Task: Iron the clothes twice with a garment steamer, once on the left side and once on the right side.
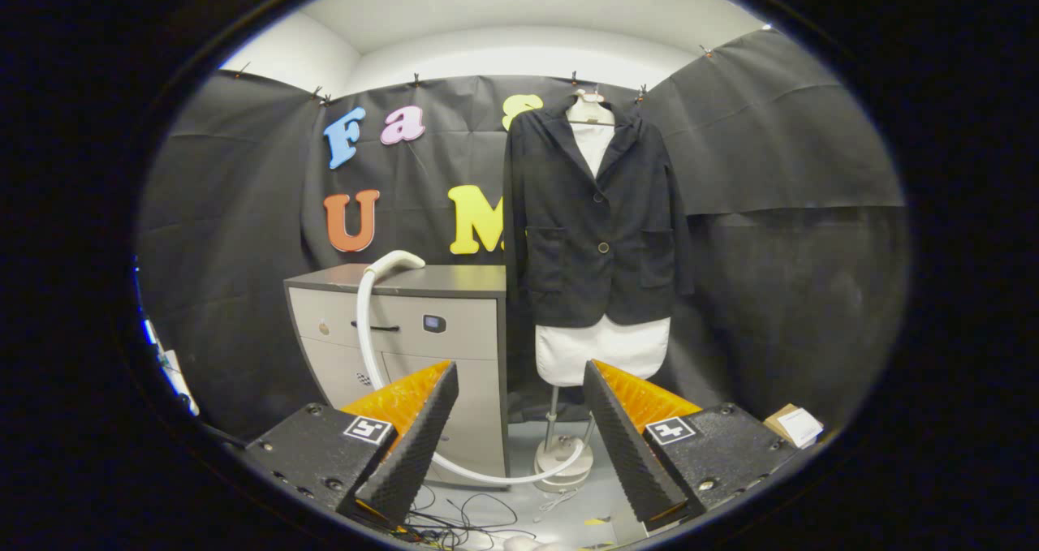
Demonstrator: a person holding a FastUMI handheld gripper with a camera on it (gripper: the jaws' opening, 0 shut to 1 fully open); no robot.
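A black blazer point(597, 226) hangs on a white dress form point(602, 348) on a stand, well beyond my fingers. The steamer head point(395, 260) lies on top of a grey cabinet point(422, 324) to the left of the form. Its white hose point(369, 332) drops down the cabinet front and curves along the floor to the form's base point(562, 463). My gripper point(519, 380) is open, far from both, with nothing between its fingers.
Loose cables point(467, 518) lie on the floor just ahead of the fingers. A small cardboard box point(794, 426) sits on the floor to the right of the form. Black cloth walls close the booth behind and on both sides.
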